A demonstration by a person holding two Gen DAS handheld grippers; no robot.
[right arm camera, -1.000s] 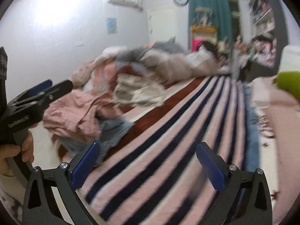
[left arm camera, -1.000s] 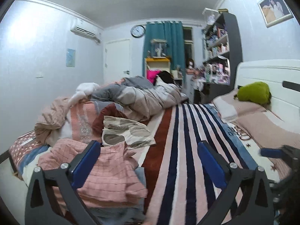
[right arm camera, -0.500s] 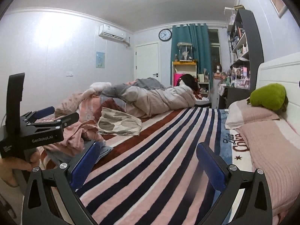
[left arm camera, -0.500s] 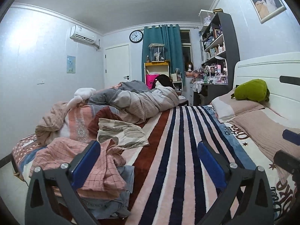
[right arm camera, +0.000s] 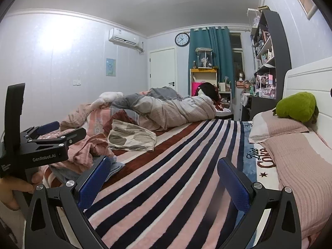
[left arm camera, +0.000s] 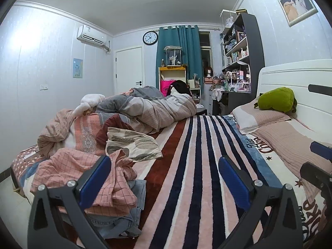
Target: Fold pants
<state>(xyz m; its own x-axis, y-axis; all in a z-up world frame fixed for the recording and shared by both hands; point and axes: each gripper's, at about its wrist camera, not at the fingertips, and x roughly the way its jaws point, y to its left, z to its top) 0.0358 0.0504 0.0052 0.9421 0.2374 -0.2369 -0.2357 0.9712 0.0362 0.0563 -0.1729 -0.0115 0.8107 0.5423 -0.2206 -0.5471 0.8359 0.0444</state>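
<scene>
Left wrist: pink checked garment (left arm camera: 83,178) atop jeans (left arm camera: 116,220), striped blanket (left arm camera: 191,166)

Striped blanket (left arm camera: 195,166) lies bare ahead between both claws' fingers. Clothes heap (left arm camera: 87,178) blocks left; pillow (right arm camera: 276,127) right.

Black left gripper (left arm camera: 165,183), blue fingers (left arm camera: 93,180), silver screws, "GenRobot.AI" lettering.
</scene>
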